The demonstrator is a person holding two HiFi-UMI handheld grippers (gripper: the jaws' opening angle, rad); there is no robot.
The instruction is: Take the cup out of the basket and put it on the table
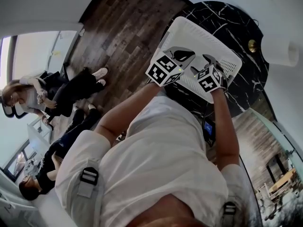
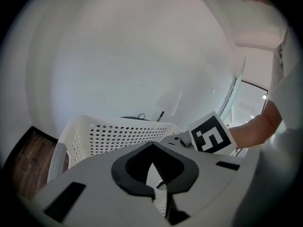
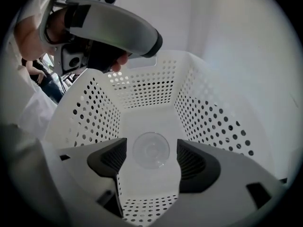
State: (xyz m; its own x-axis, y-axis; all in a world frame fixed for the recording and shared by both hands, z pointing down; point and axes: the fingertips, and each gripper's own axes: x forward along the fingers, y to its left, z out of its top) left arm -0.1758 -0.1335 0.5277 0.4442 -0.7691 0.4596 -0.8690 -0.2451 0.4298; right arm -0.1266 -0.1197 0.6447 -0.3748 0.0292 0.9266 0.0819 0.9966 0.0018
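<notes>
A white perforated basket (image 1: pixel 199 37) stands on a round black marble table (image 1: pixel 222 18). On the basket's floor sits a clear cup (image 3: pixel 151 150), mouth up. My right gripper (image 3: pixel 151 157) hangs above it inside the basket (image 3: pixel 142 86). Its jaws are wide open on either side of the cup and the pads (image 3: pixel 111 157) do not touch it. My left gripper (image 2: pixel 152 148) hovers over the basket's rim (image 2: pixel 118 134), its fingertips together with nothing between them. In the head view both grippers, left (image 1: pixel 182 56) and right (image 1: pixel 213 63), are at the basket's near edge.
A small brass object (image 1: pixel 252 45) rests on the table beyond the basket, and a white cylinder (image 1: pixel 281 51) is at the right. Two people (image 1: pixel 61 93) sit on the dark wood floor at the left. A white wall lies behind the basket.
</notes>
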